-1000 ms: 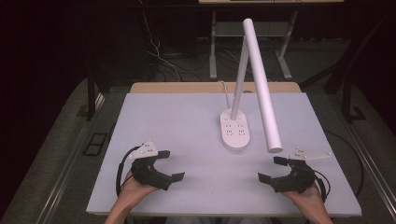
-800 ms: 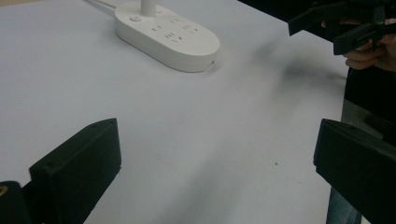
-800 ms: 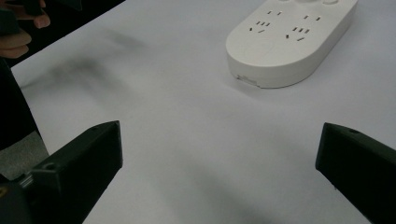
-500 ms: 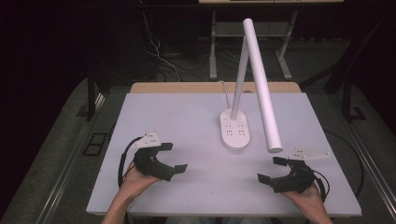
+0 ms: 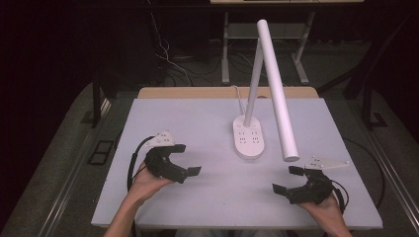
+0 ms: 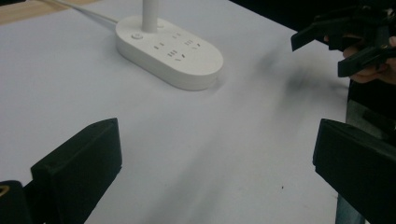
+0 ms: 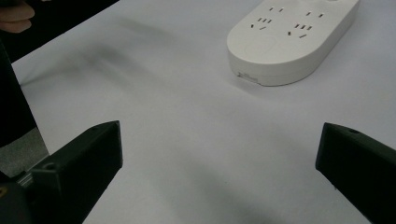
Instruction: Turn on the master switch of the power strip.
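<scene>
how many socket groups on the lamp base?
4 on the lamp base, in a two-by-two block: two nearer the pole, two nearer the person. A round button sits beside the pole in the left gripper view; none looks hidden.

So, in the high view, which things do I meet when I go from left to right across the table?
left gripper → lamp base → lamp head → right gripper

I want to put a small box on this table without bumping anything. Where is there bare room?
The far-left corner of the table, behind the left gripper, is bare. So is the near strip between that gripper and the right gripper. It is crowded right of centre, where the lamp base stands and the lamp head slants over the surface.
</scene>
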Tool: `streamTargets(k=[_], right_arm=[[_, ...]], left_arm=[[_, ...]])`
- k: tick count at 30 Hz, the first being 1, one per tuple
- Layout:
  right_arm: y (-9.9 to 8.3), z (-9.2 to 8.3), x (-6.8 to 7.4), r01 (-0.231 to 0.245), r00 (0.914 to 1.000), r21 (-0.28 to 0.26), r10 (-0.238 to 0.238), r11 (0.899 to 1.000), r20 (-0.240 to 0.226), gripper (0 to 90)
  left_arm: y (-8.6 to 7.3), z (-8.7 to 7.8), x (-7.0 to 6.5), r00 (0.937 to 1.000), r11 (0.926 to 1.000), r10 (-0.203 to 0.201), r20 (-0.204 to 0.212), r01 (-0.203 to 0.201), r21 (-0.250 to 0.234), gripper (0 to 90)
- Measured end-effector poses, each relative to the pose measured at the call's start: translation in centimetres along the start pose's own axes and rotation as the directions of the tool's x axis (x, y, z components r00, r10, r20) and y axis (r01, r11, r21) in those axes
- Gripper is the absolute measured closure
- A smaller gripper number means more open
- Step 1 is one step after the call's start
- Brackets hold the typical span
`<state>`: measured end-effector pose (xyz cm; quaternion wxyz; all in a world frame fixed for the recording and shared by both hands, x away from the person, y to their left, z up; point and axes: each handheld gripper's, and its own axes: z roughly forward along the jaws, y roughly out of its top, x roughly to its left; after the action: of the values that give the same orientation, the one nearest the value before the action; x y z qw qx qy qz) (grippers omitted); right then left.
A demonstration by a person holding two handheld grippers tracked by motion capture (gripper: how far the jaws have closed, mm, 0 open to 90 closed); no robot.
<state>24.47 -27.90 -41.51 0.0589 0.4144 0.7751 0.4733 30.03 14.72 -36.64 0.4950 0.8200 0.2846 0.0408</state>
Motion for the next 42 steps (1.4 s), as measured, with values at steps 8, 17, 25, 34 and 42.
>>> streamTargets(k=[8, 17, 25, 34, 42], right_arm=[[0.0, 0.0, 0.0, 0.006, 1.0, -0.001, -0.006, 1.0, -0.002, 0.1], [0.0, 0.0, -0.1, 0.007, 1.0, 0.0, -0.007, 1.0, -0.003, 0.1], [0.0, 0.0, -0.1, 0.011, 0.9999, 0.002, -0.011, 1.0, -0.006, 0.1], [0.0, 0.0, 0.0, 0.005, 0.9999, 0.007, -0.005, 1.0, -0.01, 0.1], [0.0, 0.0, 0.0, 0.01, 0.9999, 0.005, -0.01, 1.0, -0.008, 0.1]], left_arm=[[1.3, 0.5, 0.1, 0.9999, 0.9998, 0.017, 0.004, -0.017, 0.009, 0.3], [2.1, 1.0, 0.6, 0.9997, 0.9993, 0.024, 0.0, -0.024, 0.029, 0.3], [3.5, 1.7, 1.1, 0.9989, 0.9975, 0.046, -0.004, -0.046, 0.054, 0.5], [4.8, 2.4, 1.5, 0.9981, 0.9946, 0.062, 0.001, -0.062, 0.083, 0.7], [6.0, 3.4, 2.1, 0.9973, 0.992, 0.074, 0.007, -0.074, 0.102, 1.1]])
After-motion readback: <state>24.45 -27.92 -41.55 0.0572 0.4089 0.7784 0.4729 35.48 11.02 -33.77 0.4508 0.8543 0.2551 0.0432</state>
